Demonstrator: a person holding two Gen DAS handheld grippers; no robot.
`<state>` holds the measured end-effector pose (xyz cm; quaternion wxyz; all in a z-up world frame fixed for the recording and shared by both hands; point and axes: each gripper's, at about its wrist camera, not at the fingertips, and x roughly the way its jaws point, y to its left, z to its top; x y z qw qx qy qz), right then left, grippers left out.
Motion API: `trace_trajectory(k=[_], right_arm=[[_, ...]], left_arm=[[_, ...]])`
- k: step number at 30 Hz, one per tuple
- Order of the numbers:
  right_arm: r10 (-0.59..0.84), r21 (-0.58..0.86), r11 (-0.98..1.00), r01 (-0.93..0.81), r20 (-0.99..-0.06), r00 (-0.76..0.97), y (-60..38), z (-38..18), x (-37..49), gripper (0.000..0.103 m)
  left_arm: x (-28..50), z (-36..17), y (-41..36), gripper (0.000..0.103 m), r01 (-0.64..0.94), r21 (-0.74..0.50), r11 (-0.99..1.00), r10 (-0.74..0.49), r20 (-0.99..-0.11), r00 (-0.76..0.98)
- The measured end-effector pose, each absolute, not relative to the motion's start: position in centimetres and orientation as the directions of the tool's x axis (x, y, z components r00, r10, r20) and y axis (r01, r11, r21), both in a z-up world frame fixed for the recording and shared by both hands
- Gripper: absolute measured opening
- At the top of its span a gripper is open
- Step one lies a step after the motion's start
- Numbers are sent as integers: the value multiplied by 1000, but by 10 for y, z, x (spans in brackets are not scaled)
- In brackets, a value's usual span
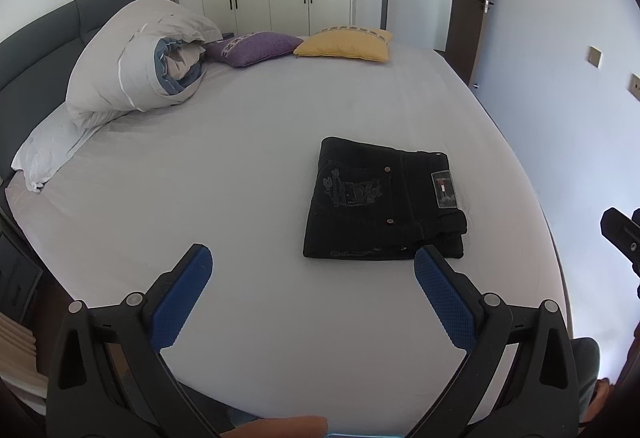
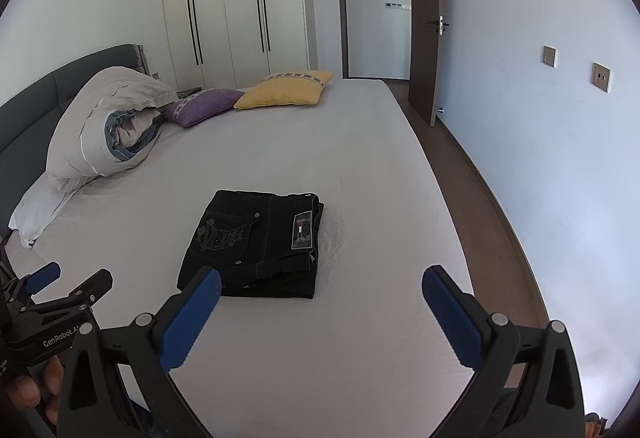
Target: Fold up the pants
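The black jeans (image 1: 380,202) lie folded into a compact rectangle on the white bed sheet (image 1: 240,178), back pocket and label patch facing up. They also show in the right wrist view (image 2: 256,244). My left gripper (image 1: 312,258) is open and empty, held above the sheet just short of the jeans' near edge. My right gripper (image 2: 322,278) is open and empty, near the jeans' near right corner. The left gripper also appears at the left edge of the right wrist view (image 2: 72,280). Part of the right gripper shows at the right edge of the left wrist view (image 1: 620,238).
A rolled duvet (image 1: 136,58) and a white pillow (image 1: 48,150) lie at the headboard. A purple cushion (image 1: 252,48) and a yellow cushion (image 1: 348,44) lie at the far side. The bed's right edge borders a brown floor strip (image 2: 480,206) and wall. A door (image 2: 424,22) stands open.
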<state>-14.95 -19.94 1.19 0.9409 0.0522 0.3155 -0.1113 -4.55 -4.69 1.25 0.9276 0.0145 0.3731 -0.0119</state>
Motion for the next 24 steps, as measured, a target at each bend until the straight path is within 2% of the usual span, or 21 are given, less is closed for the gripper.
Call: trace_trajectory(k=[24], right_arm=[[-158, 17, 977, 214, -615, 772, -184, 8, -148, 103]], left_arm=[[-45, 12, -46, 103, 33, 15, 999, -13, -696, 718]])
